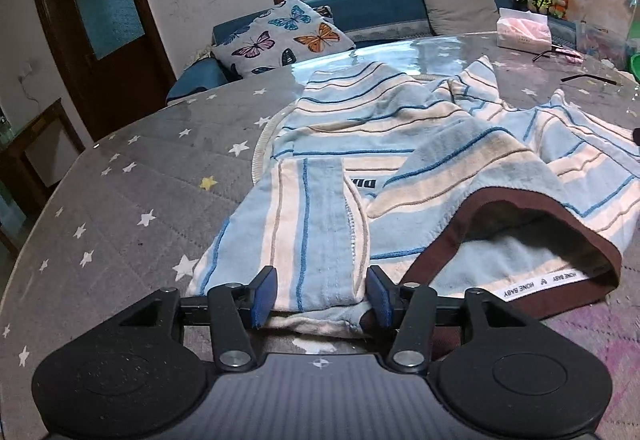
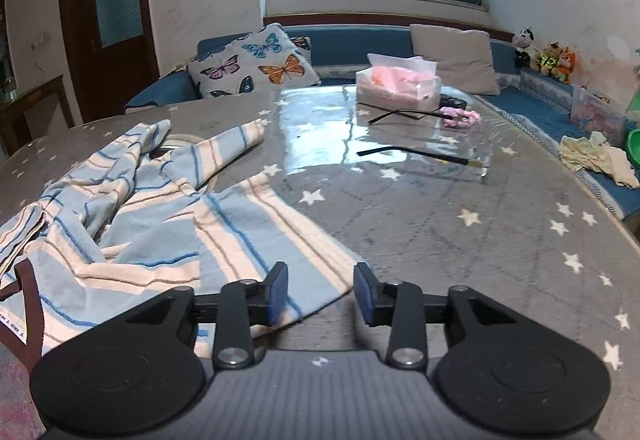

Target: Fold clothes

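A: Both grippers low over the table [image 2: 460, 224] here, grey cloth with white stars under a clear cover. The striped garment [image 1: 360, 144] lies rumpled across it, pale blue and cream, brown collar band [image 1: 532, 220] gaping open toward the left camera.

B: Left gripper [image 1: 322, 294], how do its jaws stand?

A: Parted, about halfway. A folded strip of the garment runs between the blue pads [image 1: 264, 294], and I see gaps on both sides. Nothing pinched.

B: And the right gripper [image 2: 322, 294]?

A: Also parted, a bit narrower. The garment's hem corner [image 2: 304, 280] lies under the left pad and reaches into the gap; the right pad hangs over bare tablecloth. No grip there either.

B: Anything beyond the garment?

A: Far side of the table, a pink tissue box [image 2: 400, 86], black spectacles [image 2: 404, 116], and a loose black temple arm [image 2: 416, 154] nearer in. Behind that, a blue sofa [image 2: 360, 40] with a butterfly cushion [image 2: 256, 64], and soft toys [image 2: 548, 58] along the ledge at right.
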The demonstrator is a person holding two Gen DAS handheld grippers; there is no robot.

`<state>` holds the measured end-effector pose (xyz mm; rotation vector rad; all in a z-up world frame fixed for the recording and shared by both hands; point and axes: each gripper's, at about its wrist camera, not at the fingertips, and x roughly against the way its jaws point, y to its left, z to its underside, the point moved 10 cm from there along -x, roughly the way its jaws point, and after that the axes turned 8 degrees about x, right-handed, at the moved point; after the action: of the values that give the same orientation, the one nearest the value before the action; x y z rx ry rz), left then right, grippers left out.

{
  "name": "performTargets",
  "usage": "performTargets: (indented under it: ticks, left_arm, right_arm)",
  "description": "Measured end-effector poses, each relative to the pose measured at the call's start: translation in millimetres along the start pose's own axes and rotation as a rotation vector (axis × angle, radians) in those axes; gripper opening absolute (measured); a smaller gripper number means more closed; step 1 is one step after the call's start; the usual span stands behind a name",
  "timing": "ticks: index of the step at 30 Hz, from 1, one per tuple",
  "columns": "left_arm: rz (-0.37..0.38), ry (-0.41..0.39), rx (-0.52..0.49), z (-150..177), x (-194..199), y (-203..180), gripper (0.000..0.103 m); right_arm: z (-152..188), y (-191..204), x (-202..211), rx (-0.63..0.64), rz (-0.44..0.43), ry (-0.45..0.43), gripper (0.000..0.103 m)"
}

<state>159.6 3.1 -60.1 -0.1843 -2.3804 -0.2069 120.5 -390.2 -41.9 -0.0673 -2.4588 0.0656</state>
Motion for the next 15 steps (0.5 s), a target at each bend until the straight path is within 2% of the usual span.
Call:
performTargets:
  ticks: [5,7,10,12,15]
  left_arm:
    - [0.012,0.003,-0.006,-0.2,-2.8,-0.3,0.051]
    - [0.038,0.007,0.008,-1.4,-3.8,0.1,0.024]
    - [0.024,-0.011,0.036,-6.6,-2.2,8.8,0.014]
    - [0.009,-0.040,0.079,-12.7,3.7,21.8,0.012]
    - [-0.054,-0.086,0.152,-22.6,14.8,53.4,0.011]
  right_arm:
    - [-1.1,10.7,-5.9,0.028,-0.023,0.009,0.043]
    - [-1.0,11.9,-9.2,0.034,-0.024,0.015,0.044]
    - [-1.1,11.0,-12.2,0.039,-0.019,0.021,0.049]
    - [-1.9,8.5,-13.4,0.041,-0.011,0.021,0.051]
    - [-1.5,1.0,-16.5,0.033,0.006,0.028,0.052]
